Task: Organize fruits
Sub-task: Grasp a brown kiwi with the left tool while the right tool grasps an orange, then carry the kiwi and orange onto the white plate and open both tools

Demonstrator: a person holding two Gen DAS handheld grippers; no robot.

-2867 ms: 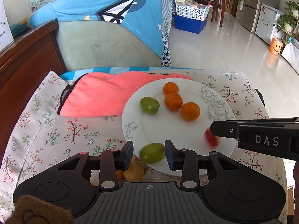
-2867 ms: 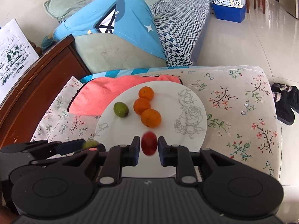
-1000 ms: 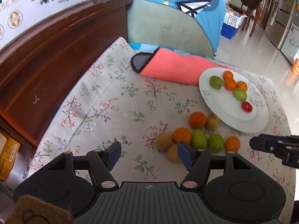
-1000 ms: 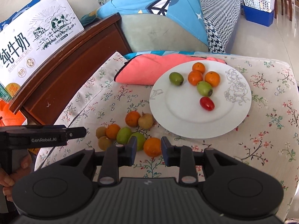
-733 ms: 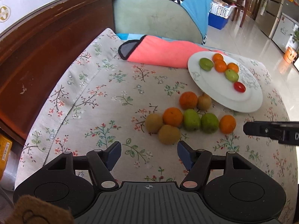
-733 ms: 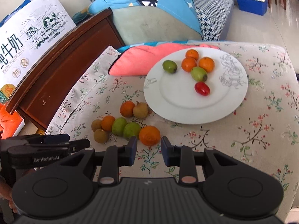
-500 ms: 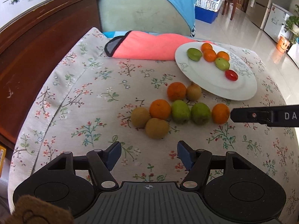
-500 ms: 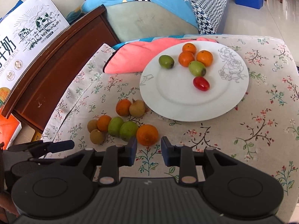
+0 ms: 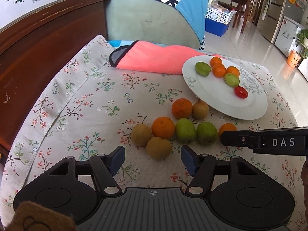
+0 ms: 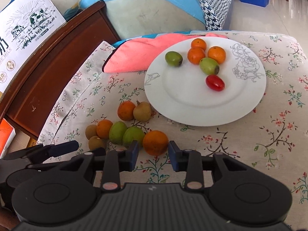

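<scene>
A white plate (image 9: 211, 104) (image 10: 182, 104) on the floral cloth holds three oranges, two green fruits and a red tomato (image 10: 215, 82). Several loose fruits lie in front of it. My left gripper (image 9: 153, 156) is open, just short of a brown fruit (image 9: 158, 147). My right gripper (image 10: 153, 153) is open, its fingers on either side of a loose orange (image 10: 155, 142), which is partly hidden behind the right gripper's finger in the left wrist view (image 9: 227, 129).
A pink towel (image 9: 154, 59) lies behind the plate. A dark wooden board (image 9: 38, 57) runs along the left edge. A sofa cushion (image 9: 150, 25) stands behind. The cloth-covered surface drops off at the right to a tiled floor (image 9: 250, 44).
Both grippers released a green fruit and the tomato on the plate, pulled back, and have now come forward toward the loose fruits. The right gripper has closed in around the orange.
</scene>
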